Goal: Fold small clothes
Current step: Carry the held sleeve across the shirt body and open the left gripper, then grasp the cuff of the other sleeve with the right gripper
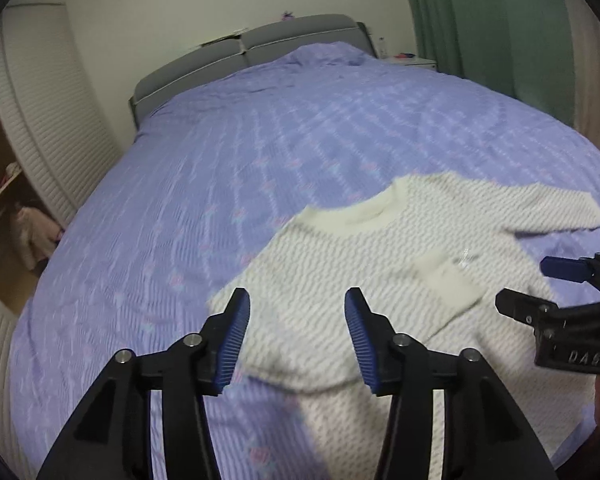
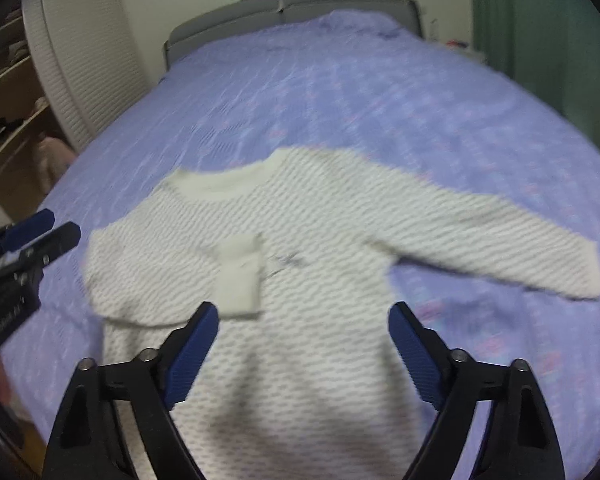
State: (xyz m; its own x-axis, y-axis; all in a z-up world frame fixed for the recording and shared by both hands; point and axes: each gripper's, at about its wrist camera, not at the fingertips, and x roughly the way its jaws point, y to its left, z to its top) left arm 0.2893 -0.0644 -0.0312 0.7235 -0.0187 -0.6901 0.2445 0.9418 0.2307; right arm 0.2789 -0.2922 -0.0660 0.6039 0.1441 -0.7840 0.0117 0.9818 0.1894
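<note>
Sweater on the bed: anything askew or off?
Nothing damaged. The white sweater lies lopsided on the purple bedspread: its left sleeve is folded across the chest, while the right sleeve is spread out. Both views are motion-blurred.

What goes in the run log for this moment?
sweater: left sleeve folded in | right sleeve out | left tongs: open, empty | right tongs: open, empty

Dim, flat indoor light, cool cast, source not visible. Both views are motion-blurred: bedspread (image 1: 260, 152) pattern smears, knit of the sweater (image 2: 300, 248) is soft, worse in the right wrist view. Gripper fingers (image 1: 236, 336) stay sharp close to the lens. A soft shadow falls on the sweater just ahead of the right gripper (image 2: 302, 354). Heavy fisheye: the bed bulges, walls curve, corners are vignetted black. No glare.
</note>
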